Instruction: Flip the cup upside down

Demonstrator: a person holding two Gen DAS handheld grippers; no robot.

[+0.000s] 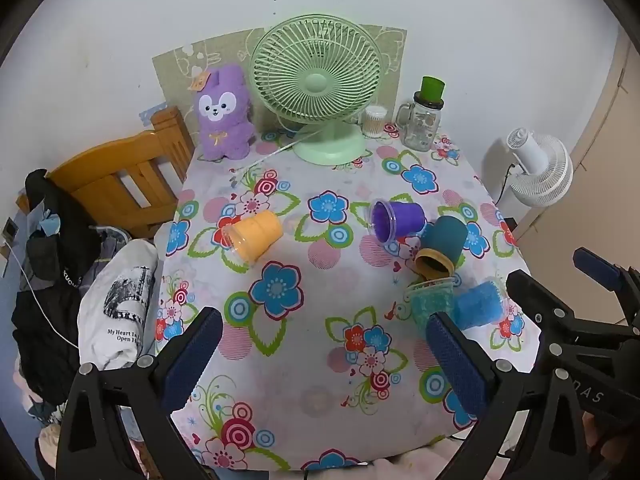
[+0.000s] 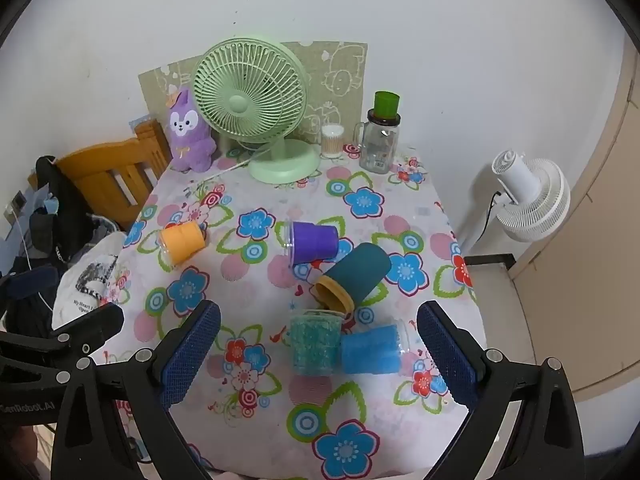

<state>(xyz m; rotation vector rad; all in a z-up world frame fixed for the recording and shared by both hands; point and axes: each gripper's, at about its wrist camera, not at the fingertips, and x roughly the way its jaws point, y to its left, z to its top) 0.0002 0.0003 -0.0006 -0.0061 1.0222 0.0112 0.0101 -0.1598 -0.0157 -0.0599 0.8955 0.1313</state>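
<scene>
Floral-clothed table (image 2: 280,400) – five cups (image 2: 184,242) lying tipped, green fan (image 2: 256,108) and plush (image 2: 188,132) behind

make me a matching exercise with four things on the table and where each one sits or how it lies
Things:
1. orange cup
2. purple cup
3. green desk fan
4. glass mug jar

Places or states:
A. standing upright at the back right, green lid on top
B. lying on its side alone, on the left of the cloth
C. standing at the back centre, beside the purple plush
D. lying on its side next to the dark teal cup

Pairs: 1-B, 2-D, 3-C, 4-A
</scene>
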